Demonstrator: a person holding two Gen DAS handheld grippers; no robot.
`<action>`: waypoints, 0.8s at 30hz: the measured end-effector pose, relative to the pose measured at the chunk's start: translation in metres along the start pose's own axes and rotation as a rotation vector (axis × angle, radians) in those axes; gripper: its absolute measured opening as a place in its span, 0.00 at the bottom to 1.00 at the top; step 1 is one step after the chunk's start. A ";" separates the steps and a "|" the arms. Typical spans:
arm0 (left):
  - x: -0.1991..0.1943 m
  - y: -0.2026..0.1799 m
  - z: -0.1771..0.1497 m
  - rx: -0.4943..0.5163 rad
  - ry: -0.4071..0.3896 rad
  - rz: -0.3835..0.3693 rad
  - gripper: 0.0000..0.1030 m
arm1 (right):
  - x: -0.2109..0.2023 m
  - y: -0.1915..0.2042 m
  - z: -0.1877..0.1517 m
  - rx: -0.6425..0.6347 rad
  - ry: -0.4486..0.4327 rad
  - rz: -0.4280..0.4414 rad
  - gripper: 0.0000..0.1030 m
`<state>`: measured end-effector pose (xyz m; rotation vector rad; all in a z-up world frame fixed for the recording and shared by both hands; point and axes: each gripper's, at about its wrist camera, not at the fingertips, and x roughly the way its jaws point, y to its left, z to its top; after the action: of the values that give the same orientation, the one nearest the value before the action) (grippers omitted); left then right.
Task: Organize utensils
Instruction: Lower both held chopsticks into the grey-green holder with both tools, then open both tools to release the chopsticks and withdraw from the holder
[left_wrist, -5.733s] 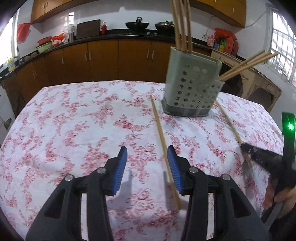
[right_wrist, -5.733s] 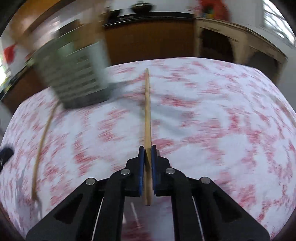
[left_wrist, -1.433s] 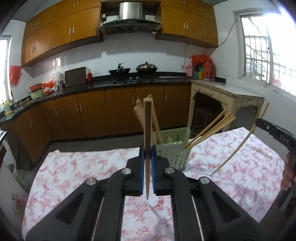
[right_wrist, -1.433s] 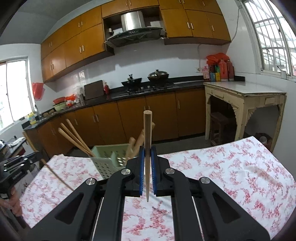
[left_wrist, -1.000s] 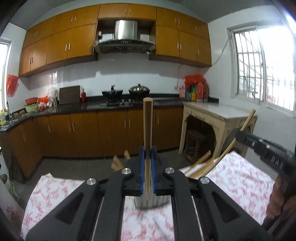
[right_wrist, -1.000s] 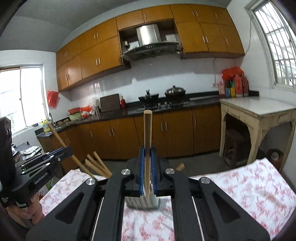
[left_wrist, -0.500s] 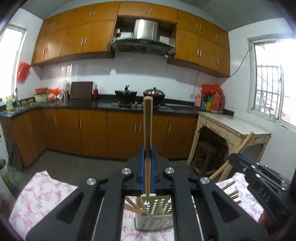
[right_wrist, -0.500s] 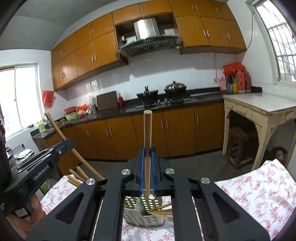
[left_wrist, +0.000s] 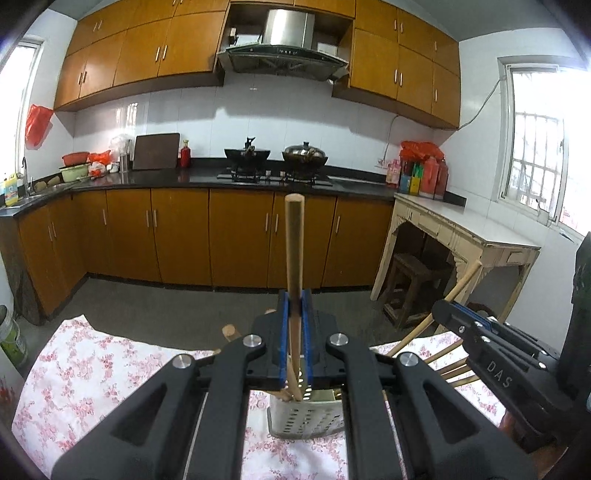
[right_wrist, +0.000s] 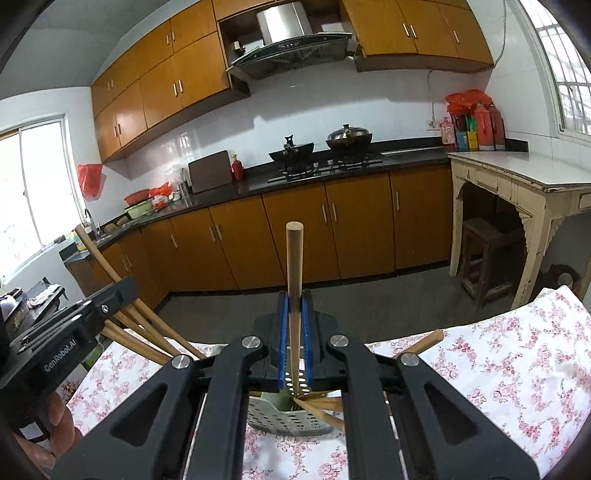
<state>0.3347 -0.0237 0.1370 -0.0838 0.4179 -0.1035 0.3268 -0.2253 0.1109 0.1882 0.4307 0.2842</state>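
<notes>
Both tools clamped tight, one chopstick each: left tool (left_wrist: 294, 334) holds its stick (left_wrist: 294, 258) near-vertical, blue pads pinching it low down so most of the length stands above the grip; right tool (right_wrist: 294, 334) holds its stick (right_wrist: 294, 273) the same way. Upright hold makes sense: lower tips aim straight down into the holder (left_wrist: 306, 417), a perforated grey-green caddy directly below and ahead of both tools. Left stick's tip looks already inside the rim; right stick's tip sits at the mouth (right_wrist: 291, 413), can't tell how deep. Other chopsticks already in there lean out fanwise, so the slots are loose and the new ones will likely tip over on release. Each tool shows in the other's view, close together over the caddy, so collision risk is real. Worktop (left_wrist: 81, 362) has a white cloth with pink floral print, soft, caddy stands upright on it. Room: kitchen, wood cabinets, black counter, hood over a stove with pots (right_wrist: 349, 134), pale side table (right_wrist: 517, 173), windows both sides.
</notes>
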 end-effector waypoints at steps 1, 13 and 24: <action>0.001 0.001 -0.002 -0.003 0.006 -0.001 0.08 | 0.001 0.000 -0.001 -0.001 0.004 0.000 0.07; 0.009 0.008 -0.007 -0.007 0.032 0.008 0.21 | 0.000 -0.001 -0.001 -0.009 0.014 -0.022 0.13; -0.032 0.016 -0.006 -0.030 -0.037 -0.014 0.55 | -0.028 0.002 0.004 -0.014 -0.055 -0.064 0.48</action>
<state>0.3049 -0.0046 0.1429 -0.1185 0.3816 -0.1094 0.3035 -0.2327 0.1260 0.1676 0.3791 0.2182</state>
